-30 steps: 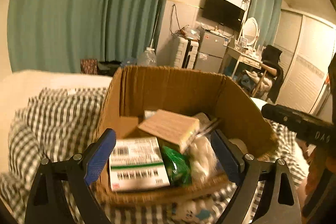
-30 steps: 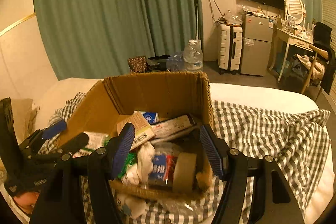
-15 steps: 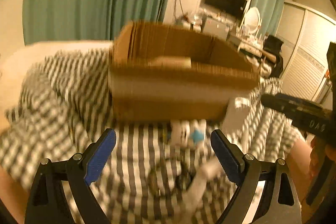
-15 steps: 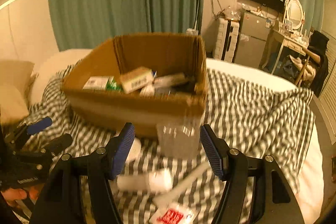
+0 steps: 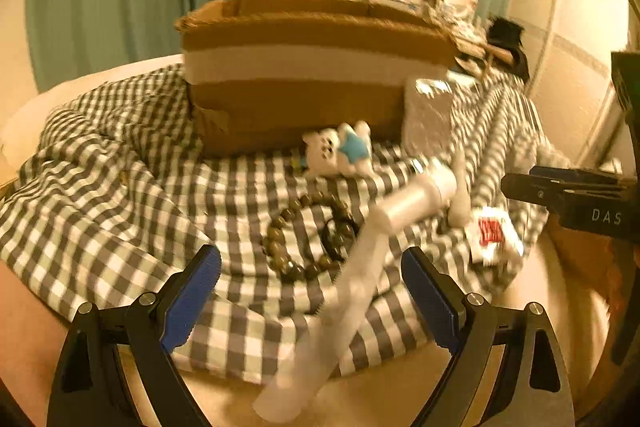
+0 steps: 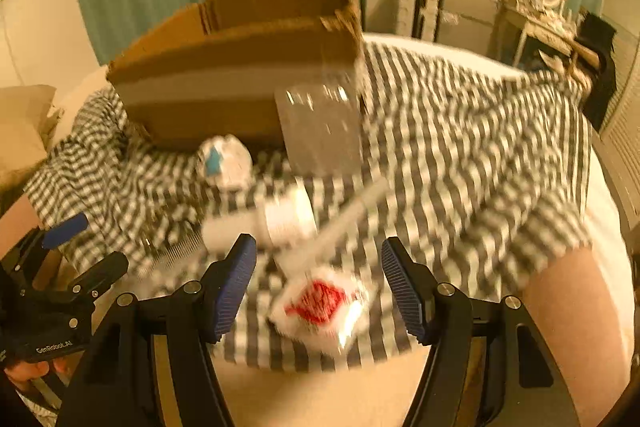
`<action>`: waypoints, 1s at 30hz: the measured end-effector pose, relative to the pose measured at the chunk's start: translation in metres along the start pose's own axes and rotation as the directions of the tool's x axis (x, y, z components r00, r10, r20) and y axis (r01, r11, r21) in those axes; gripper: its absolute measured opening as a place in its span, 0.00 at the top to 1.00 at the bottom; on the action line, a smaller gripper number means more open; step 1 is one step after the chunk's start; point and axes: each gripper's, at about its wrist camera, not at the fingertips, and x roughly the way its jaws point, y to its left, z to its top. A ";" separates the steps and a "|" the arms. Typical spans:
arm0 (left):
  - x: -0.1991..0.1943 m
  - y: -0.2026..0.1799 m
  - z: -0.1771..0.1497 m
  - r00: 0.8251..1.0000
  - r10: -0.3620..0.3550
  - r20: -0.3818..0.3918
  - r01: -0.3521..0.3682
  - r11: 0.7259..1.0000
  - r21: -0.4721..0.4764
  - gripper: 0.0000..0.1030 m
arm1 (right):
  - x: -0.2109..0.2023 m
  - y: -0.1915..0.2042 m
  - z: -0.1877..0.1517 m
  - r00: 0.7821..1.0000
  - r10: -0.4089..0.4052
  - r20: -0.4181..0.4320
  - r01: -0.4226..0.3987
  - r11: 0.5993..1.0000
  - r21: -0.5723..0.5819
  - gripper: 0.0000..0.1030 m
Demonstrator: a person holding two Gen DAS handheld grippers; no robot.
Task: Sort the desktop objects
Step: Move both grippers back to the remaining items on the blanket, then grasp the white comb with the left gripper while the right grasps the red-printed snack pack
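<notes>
While spread wide and empty above the checked bedcover (image 6: 460, 147), right gripper (image 6: 318, 285) hung nearest the red-and-white packet (image 6: 324, 307), lying just ahead between its jaws. Left gripper (image 5: 310, 297), equally spread, faced the frosted tube (image 5: 360, 291), long axis slanting away rightward.

A: What lies between the right gripper's (image 6: 318, 283) blue pads?
B: A white packet with red print (image 6: 322, 309), on the checked blanket (image 6: 460, 163); the jaws stand apart, nothing pinched.
A: And further off?
B: A white bottle (image 6: 276, 219) on its side, a white stick (image 6: 352, 211), a clear plastic container (image 6: 320, 127) against the cardboard box (image 6: 240, 67), a small white plush toy (image 6: 224, 159) beside it. All blurred.
A: The left gripper (image 6: 76, 247)?
B: At the left edge, low.
</notes>
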 end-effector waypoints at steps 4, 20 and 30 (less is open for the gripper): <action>0.012 -0.010 -0.009 0.999 -0.023 -0.031 0.025 0.998 0.049 0.09 | 0.013 0.000 -0.010 0.998 -0.018 -0.052 0.018 1.000 -0.004 0.37; 0.043 -0.001 -0.021 0.988 -0.071 -0.138 0.075 0.997 0.029 0.44 | 0.060 0.004 -0.019 0.985 -0.075 -0.158 0.075 0.997 -0.007 0.29; 0.036 0.001 -0.021 0.986 -0.079 -0.147 0.086 0.995 0.042 0.68 | 0.059 0.001 -0.023 0.984 -0.058 -0.167 0.054 0.998 -0.027 0.45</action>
